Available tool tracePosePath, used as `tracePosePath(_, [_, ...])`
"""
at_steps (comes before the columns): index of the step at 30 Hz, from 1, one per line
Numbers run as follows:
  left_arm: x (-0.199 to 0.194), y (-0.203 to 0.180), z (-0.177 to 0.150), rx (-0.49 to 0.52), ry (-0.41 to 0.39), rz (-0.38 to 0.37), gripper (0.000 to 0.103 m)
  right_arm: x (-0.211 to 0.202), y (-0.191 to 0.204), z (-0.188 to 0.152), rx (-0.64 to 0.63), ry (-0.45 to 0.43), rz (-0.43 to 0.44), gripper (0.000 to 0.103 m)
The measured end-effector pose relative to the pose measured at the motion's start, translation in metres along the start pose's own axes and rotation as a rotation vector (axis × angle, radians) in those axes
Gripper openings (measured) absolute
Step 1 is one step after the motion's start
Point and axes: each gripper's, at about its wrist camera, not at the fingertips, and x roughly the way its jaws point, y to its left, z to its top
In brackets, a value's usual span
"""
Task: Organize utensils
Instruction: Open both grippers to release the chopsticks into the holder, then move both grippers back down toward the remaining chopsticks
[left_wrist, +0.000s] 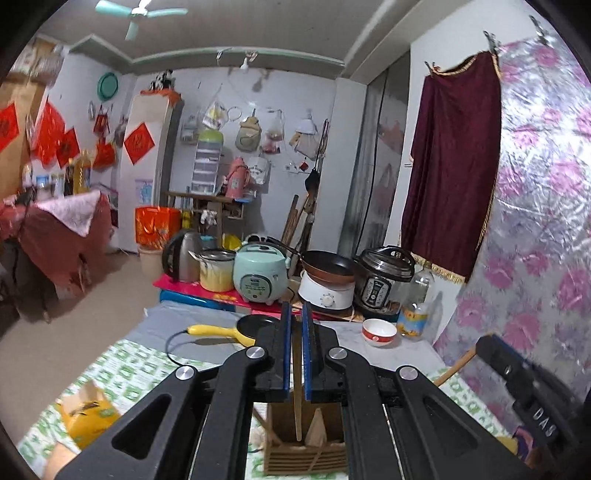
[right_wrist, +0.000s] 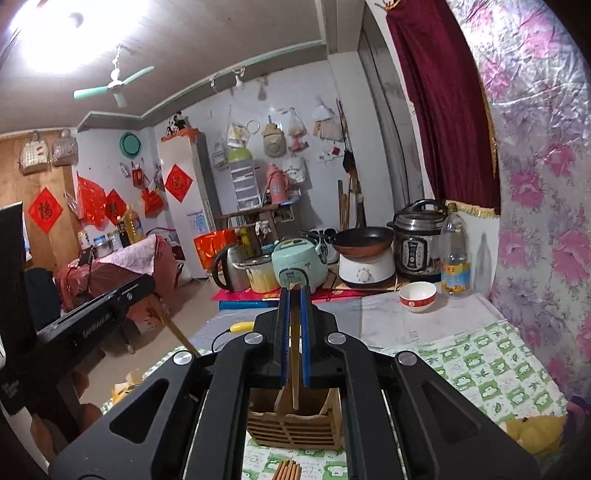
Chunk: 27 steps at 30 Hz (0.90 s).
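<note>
The chopstick (left_wrist: 296, 369) in the left gripper (left_wrist: 295, 325) is running lengthwise between the blue pads, its long axis lying along the jaws, one end peeping out past their tips toward the cookers and the other end hanging down over the wooden utensil holder (left_wrist: 304, 454) on the green-patterned cloth of the table (left_wrist: 122, 369). The right gripper (right_wrist: 294, 306) is doing the same with a second chopstick (right_wrist: 295, 354), jaws clamped together on it, the lower end hovering just above that slatted holder (right_wrist: 291, 432); the right wrist view is also showing a bundle of further chopsticks (right_wrist: 288, 470) lying flat just in front of the holder. To my eye each stick is being carried for dropping into a compartment, so the wise course is tipping each gripper until its stick is nearly upright, lining the lower end over an open slot clear of the wooden spatulas already standing there, and letting go only once the tip is inside. With both grippers crowding one small holder, taking turns seems safer than going in together.
</note>
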Motion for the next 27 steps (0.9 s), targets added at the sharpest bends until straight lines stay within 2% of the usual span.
tracePosePath(4, [0.02,0.008,-0.008,-0.024,0.008,-0.005,0.006,0.02,-0.005,-0.005,-0.009,0.023,-0.013,0.006])
tracePosePath(7, [0.038,0.01,-0.014,-0.024,0.06,-0.023,0.006,0.036,-0.007,-0.01,-0.006,0.055,-0.017,0.006])
tracePosePath(11, [0.054,0.013,-0.022,-0.016,0.123,0.016,0.008,0.058,-0.009,-0.021,-0.045,0.112,-0.045,0.008])
tracePosePath(12, [0.056,0.017,-0.024,-0.024,0.14,0.011,0.026,0.062,-0.009,-0.023,-0.049,0.123,-0.059,0.011])
tracePosePath(13, [0.057,0.021,-0.025,-0.042,0.16,-0.003,0.058,0.063,-0.013,-0.025,-0.034,0.13,-0.074,0.016])
tracePosePath(14, [0.055,0.028,-0.025,-0.081,0.161,-0.017,0.068,0.064,-0.015,-0.024,-0.026,0.135,-0.07,0.016])
tracePosePath(15, [0.053,0.032,-0.024,-0.099,0.155,-0.016,0.072,0.061,-0.017,-0.022,-0.013,0.134,-0.058,0.017])
tracePosePath(17, [0.05,0.035,-0.021,-0.098,0.16,-0.016,0.072,0.054,-0.018,-0.019,-0.006,0.11,-0.063,0.017])
tracePosePath(19, [0.049,0.038,-0.018,-0.106,0.163,-0.027,0.077,0.047,-0.019,-0.016,-0.001,0.087,-0.068,0.024])
tracePosePath(21, [0.045,0.041,-0.016,-0.12,0.161,-0.032,0.082,0.042,-0.02,-0.013,0.007,0.075,-0.061,0.026])
tracePosePath(24, [0.041,0.039,-0.013,-0.103,0.156,-0.022,0.084,0.036,-0.02,-0.01,0.014,0.064,-0.05,0.03])
tracePosePath(27, [0.035,0.034,-0.012,-0.082,0.143,-0.01,0.09,0.033,-0.017,-0.009,0.018,0.063,-0.035,0.033])
